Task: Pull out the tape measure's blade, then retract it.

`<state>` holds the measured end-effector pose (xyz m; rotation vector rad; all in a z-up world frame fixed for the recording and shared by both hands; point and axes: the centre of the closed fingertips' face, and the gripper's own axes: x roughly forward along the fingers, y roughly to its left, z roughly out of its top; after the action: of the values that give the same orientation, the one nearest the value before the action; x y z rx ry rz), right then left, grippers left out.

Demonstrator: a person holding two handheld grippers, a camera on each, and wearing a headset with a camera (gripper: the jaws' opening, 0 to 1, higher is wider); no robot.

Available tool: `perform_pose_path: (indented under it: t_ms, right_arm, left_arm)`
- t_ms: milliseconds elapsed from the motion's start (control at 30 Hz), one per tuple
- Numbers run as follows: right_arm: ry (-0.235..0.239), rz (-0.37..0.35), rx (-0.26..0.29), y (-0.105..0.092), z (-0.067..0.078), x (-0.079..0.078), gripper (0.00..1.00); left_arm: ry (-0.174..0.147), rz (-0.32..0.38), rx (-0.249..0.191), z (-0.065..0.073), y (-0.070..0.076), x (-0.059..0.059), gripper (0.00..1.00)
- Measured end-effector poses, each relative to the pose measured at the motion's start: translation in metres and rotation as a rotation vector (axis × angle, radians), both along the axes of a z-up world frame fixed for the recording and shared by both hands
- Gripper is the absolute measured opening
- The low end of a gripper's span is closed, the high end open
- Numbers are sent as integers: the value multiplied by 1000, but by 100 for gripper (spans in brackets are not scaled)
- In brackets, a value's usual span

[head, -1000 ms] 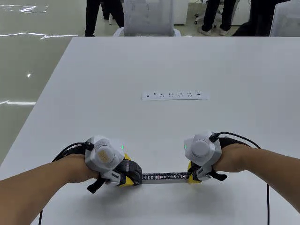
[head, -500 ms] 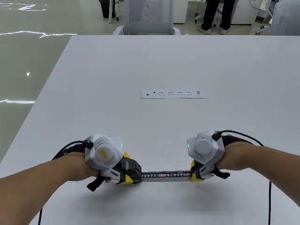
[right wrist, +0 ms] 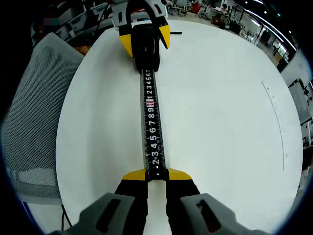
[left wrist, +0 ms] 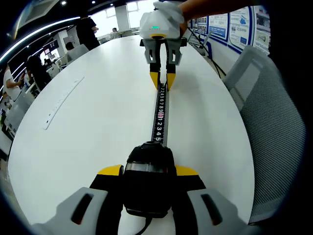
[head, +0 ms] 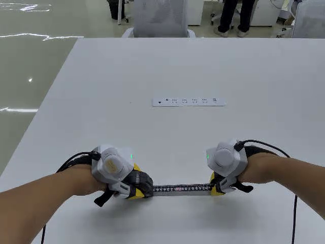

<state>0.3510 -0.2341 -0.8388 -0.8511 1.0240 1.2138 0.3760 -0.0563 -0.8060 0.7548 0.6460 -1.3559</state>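
Tape measure case [left wrist: 149, 183]: by the tabletop's [head: 152, 66] near edge, clamped in left tool [left wrist: 149, 171].
Blade [right wrist: 152, 132]: partly out, lying along that edge, tip pinched by right tool [right wrist: 156, 175].
Progress: pull-out looks underway; retraction not yet begun.
Beyond: power strip [head: 188, 102], mid-tabletop.

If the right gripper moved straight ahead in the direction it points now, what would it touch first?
Probably the tape measure case, held by the left gripper; the right gripper points along the blade toward it.

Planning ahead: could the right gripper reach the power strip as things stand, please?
Probably not yet: the right gripper is shut on the blade, though nothing blocks the power strip.
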Motion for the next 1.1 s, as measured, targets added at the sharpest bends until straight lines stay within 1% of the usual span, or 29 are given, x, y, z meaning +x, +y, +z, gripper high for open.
perform_pose_path:
  t_ms: [567,1100]
  right_arm:
    - [-1,1,-14,-11,0,-4,12]
    - [-1,-5,-32,-21,-1,-5,11]
  left_arm:
    - [2,2,-1,-1,-1,-2,34]
    - [2,4,-3,-2,-1,-2,34]
